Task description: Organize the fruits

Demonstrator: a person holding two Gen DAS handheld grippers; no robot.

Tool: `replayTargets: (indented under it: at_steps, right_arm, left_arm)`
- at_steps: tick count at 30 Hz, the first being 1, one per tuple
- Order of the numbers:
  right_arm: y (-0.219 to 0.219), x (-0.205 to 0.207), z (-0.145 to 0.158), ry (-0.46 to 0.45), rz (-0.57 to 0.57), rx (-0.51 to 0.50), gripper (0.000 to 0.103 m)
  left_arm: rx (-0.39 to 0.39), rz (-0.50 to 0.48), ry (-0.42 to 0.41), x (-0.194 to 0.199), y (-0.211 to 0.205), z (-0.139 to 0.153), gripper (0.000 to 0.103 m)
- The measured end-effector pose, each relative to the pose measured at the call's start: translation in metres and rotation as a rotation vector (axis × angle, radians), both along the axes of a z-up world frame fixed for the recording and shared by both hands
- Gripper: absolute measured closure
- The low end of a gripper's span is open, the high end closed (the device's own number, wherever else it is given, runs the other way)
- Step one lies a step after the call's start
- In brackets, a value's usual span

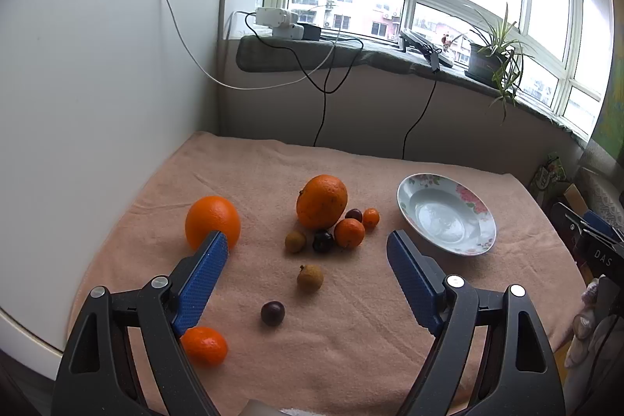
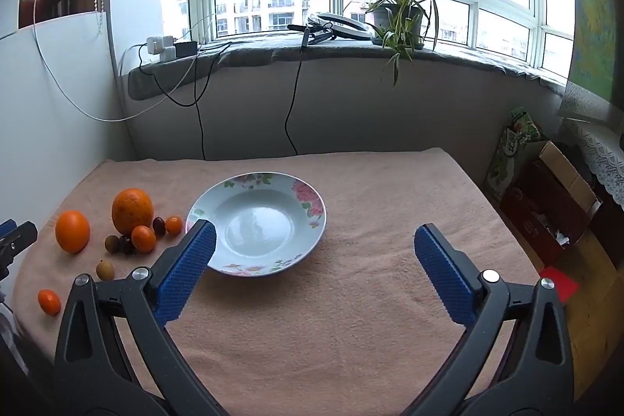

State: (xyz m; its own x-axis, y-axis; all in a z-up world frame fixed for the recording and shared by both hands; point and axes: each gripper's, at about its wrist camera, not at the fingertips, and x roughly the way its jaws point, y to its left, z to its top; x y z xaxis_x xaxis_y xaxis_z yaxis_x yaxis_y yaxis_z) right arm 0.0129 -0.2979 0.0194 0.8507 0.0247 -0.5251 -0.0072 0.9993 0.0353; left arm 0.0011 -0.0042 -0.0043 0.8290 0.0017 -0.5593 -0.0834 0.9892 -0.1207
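A floral white plate (image 2: 312, 221) lies empty on the pink towel (image 2: 351, 318); it also shows in the left wrist view (image 1: 409, 182). Left of it lie fruits: a big orange (image 1: 212, 221), a larger rough orange (image 1: 321, 201), small mandarins (image 1: 349, 232), dark plums (image 1: 272, 312), brown longans (image 1: 310, 277) and a mandarin (image 1: 204, 345) near the left finger. My left gripper (image 1: 308, 244) is open and empty above the fruits. My right gripper (image 2: 312, 236) is open and empty, over the plate's front edge.
A white panel (image 1: 97, 84) walls the left side. A window sill behind holds a potted plant (image 2: 397, 10), chargers and hanging cables (image 2: 292, 96). Boxes (image 2: 546, 205) stand on the floor beyond the table's right edge.
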Motion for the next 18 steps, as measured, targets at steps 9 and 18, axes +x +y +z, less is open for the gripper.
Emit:
replayTargets:
  at_steps: [9, 18]
  right_arm:
    - [0.0002, 0.0006, -0.0009, 0.001, 0.000, 0.000, 0.000]
    - [0.0025, 0.0007, -0.0010, 0.000, 0.006, 0.001, 0.000]
  left_arm:
    - [-0.004, -0.001, 0.002, 0.0011, 0.0008, 0.0013, 0.019]
    - [-0.004, 0.002, 0.000, 0.0008, 0.0003, 0.0037, 0.019]
